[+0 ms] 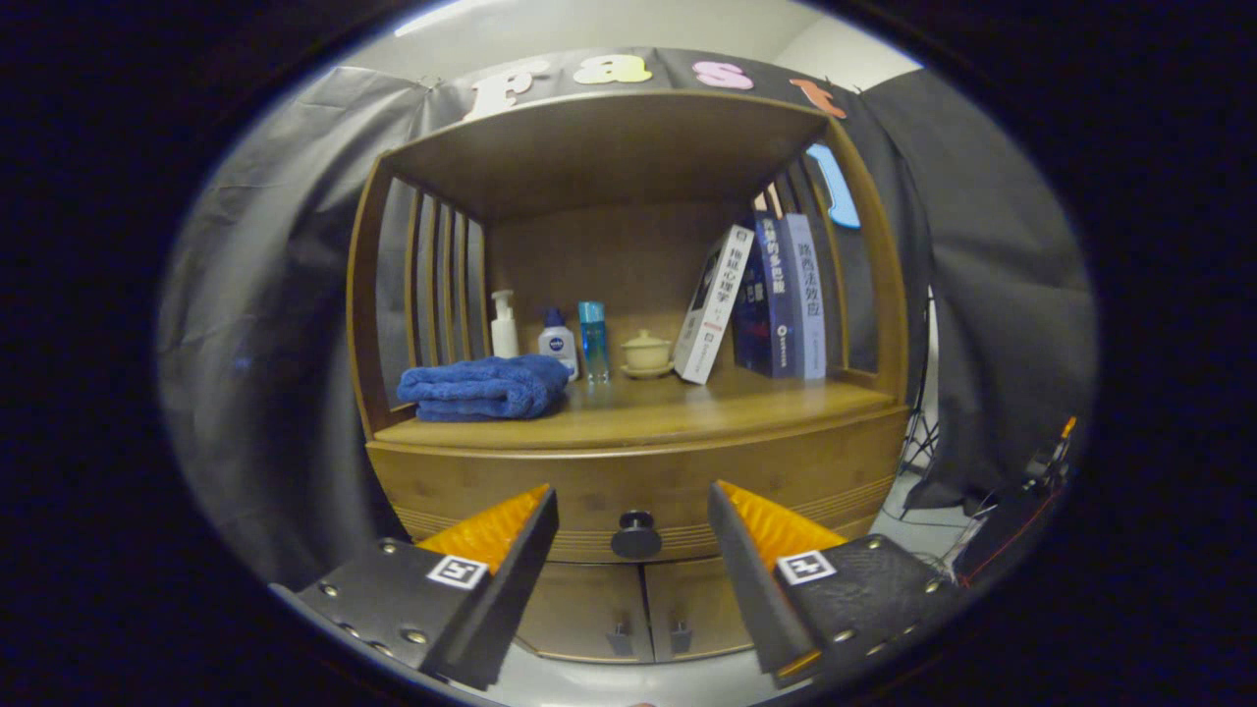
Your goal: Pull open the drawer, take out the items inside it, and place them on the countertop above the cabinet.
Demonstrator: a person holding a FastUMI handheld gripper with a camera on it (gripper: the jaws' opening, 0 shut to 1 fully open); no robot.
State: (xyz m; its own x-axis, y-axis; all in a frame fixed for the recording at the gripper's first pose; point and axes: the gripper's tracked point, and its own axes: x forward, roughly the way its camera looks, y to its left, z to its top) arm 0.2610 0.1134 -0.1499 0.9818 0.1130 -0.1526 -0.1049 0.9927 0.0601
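A wooden cabinet [628,393] stands against the black cloth wall, with an open shelf space above a countertop [687,407] and a closed drawer [550,481] under it. On the left of the countertop lies a folded blue towel [484,387]. Behind its right end stand a white pump bottle [504,325], a small white bottle with a blue cap [557,341] and a tall clear blue bottle [593,340], close together in a row. Next comes a small lidded cup on a saucer [647,352]. To its right a white book [714,302] leans over towards a few upright blue books [789,297] by the cabinet's right side.

The drawer's round dark knob [636,535] sits at the middle of the drawer front, and the drawer is shut, so what lies inside is hidden. Below it are two small cabinet doors [638,609] with handles.

The gripper [633,516] points at the drawer front, its fingers spread wide apart and holding nothing. The knob shows in the gap between the fingertips, just ahead of them and not touched by either.
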